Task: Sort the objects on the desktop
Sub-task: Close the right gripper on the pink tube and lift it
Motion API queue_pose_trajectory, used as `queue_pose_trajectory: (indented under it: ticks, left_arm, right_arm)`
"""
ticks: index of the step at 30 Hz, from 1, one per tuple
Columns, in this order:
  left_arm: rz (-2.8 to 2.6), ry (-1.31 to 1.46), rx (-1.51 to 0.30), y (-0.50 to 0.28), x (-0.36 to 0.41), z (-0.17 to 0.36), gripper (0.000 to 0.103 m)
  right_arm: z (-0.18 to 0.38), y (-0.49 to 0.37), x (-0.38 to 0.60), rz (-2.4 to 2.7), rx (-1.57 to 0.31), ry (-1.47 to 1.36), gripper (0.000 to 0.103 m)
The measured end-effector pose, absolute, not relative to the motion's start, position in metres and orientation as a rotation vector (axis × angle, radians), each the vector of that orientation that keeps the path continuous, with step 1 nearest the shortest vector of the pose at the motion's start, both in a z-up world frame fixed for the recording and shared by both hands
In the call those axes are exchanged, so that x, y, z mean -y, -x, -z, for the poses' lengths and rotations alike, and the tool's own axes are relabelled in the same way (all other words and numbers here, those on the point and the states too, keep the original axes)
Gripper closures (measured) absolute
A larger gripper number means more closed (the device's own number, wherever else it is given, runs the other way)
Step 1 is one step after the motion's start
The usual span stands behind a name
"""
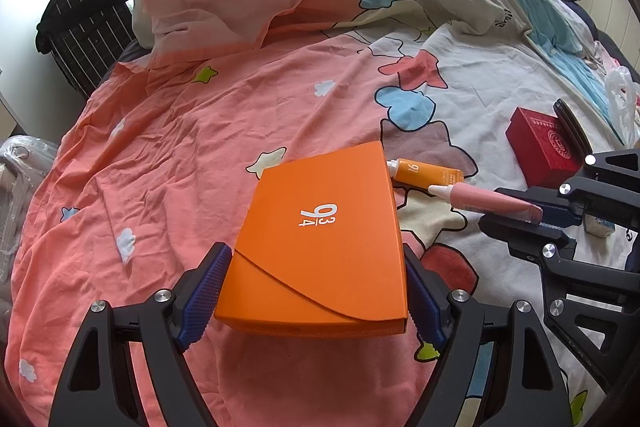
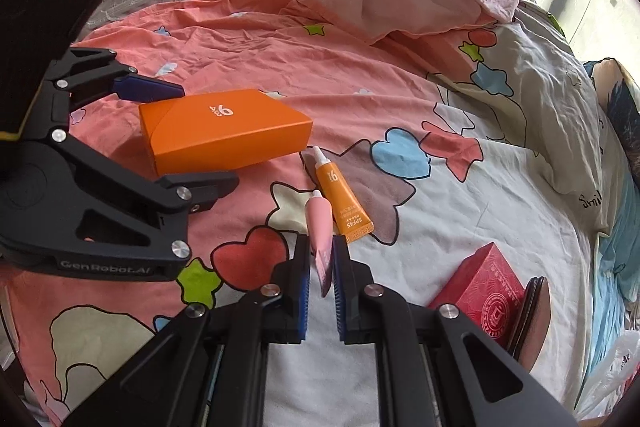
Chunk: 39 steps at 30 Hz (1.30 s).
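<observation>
Two grippers work over a bed covered with a pink and white cartoon quilt (image 1: 168, 147). At 6 o'clock of the left wrist view, the left gripper (image 1: 318, 291) has its jaws wide, and its blue pads press on both sides of the orange box (image 1: 320, 239), so the box is held. This box carries a white "9¾" print on its top.

At 6 o'clock of the right wrist view, the right gripper (image 2: 321, 275) has its jaws narrow and clamped on the flat tail of the pink tube (image 2: 320, 227). The white cap of this tube points toward 12 o'clock. Just beside it, toward 1 o'clock, the orange tube (image 2: 340, 199) lies on the quilt. A red box (image 2: 484, 287) lies at 4 o'clock in the same view, with a dark round thing (image 2: 534, 319) leaning against it.
</observation>
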<state>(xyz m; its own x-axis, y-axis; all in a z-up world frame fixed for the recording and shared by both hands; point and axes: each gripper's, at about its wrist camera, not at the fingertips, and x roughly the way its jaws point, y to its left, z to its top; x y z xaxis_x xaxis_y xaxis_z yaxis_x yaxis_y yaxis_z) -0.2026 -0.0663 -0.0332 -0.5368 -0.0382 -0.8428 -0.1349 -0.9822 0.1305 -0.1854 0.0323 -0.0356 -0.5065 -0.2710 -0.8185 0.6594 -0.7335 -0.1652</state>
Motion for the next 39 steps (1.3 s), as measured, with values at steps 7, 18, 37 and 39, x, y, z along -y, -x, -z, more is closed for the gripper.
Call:
queue_pose_trajectory:
  ticks: [7,18,37,39]
  left_arm:
    - [-2.695,1.478,-0.291,0.199,0.063,0.03,0.02]
    - [-2.689,1.482,-0.3,0.197,0.059,0.031,0.02]
    - [-2.668,1.498,-0.329,0.197,0.054,0.04,0.02]
    - [-2.666,1.5,-0.333,0.196,0.053,0.041,0.02]
  right_arm:
    - [0.025,0.178,-0.04,2.273,-0.621,-1.069,0.093]
    - [0.028,0.174,-0.047,2.277,-0.624,-1.073,0.093]
    - [0.059,0.184,-0.034,2.209,-0.656,-1.162,0.085]
    - [0.06,0.186,-0.03,2.205,-0.659,-1.166,0.081]
